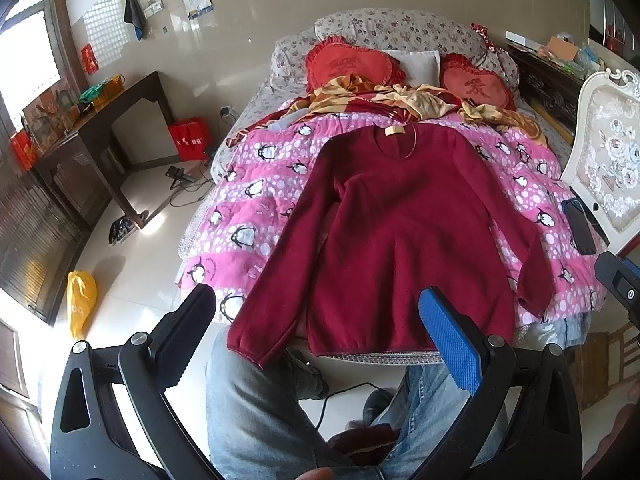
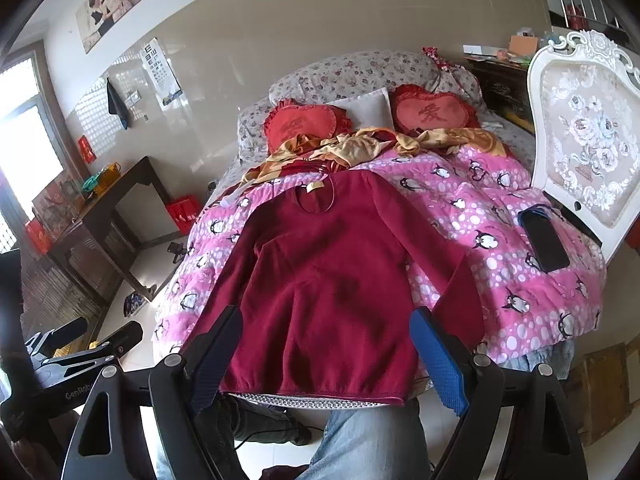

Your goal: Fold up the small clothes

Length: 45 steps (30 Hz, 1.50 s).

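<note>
Red sweater (image 1: 396, 232) flat on pink blanket (image 1: 256, 192), sleeves spread, hem at bed edge. Left tool (image 1: 320, 320) and right tool (image 2: 326, 340) both released, empty, above hem.

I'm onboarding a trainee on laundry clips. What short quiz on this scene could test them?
1. True or false: the red sweater lies spread flat, unfolded, on the penguin quilt.
2. What dark flat object lies on the quilt near the white chair? A) phone B) shoe C) book
3. Is anything between the fingers of the right gripper?

Key: 1 true. 2 A, the phone. 3 No, it is open and holds nothing.
</note>
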Available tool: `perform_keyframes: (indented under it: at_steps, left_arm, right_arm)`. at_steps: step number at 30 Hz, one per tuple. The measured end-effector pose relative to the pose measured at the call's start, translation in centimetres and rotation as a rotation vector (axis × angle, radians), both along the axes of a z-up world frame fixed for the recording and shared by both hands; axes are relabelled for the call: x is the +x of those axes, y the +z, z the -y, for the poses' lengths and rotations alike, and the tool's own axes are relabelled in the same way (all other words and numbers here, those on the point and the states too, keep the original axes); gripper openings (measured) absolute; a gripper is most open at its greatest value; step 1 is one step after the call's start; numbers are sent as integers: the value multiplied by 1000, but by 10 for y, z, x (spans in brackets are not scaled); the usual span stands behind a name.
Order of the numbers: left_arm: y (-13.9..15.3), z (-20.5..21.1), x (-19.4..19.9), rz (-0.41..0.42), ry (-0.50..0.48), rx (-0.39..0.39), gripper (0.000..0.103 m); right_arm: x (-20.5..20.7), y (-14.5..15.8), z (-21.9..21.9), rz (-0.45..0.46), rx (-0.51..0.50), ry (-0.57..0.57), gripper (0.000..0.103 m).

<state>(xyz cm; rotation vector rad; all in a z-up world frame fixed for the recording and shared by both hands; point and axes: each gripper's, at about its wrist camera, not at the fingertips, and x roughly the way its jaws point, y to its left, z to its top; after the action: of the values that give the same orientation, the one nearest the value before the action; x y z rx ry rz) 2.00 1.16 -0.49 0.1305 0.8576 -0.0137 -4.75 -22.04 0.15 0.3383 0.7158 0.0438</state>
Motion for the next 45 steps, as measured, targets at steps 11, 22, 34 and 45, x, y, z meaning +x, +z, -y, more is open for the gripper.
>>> perform_keyframes:
  at_steps: [11, 22, 34, 45]
  left_arm:
    - [-30, -48, 38, -93, 81, -89, 102]
    - [-130, -124, 115, -285, 147, -146, 97]
    - [-217, -132, 138, -485, 99, -212, 68]
    - [-204, -149, 116, -457, 103, -305, 4]
  right_arm:
    - [27, -13, -12, -32, 21, 70, 65]
    - [114, -59, -56, -115, 82, 223, 66]
    - [221, -132, -137, -288, 173, 476, 66]
    - [282, -178, -215, -471, 308, 656, 56]
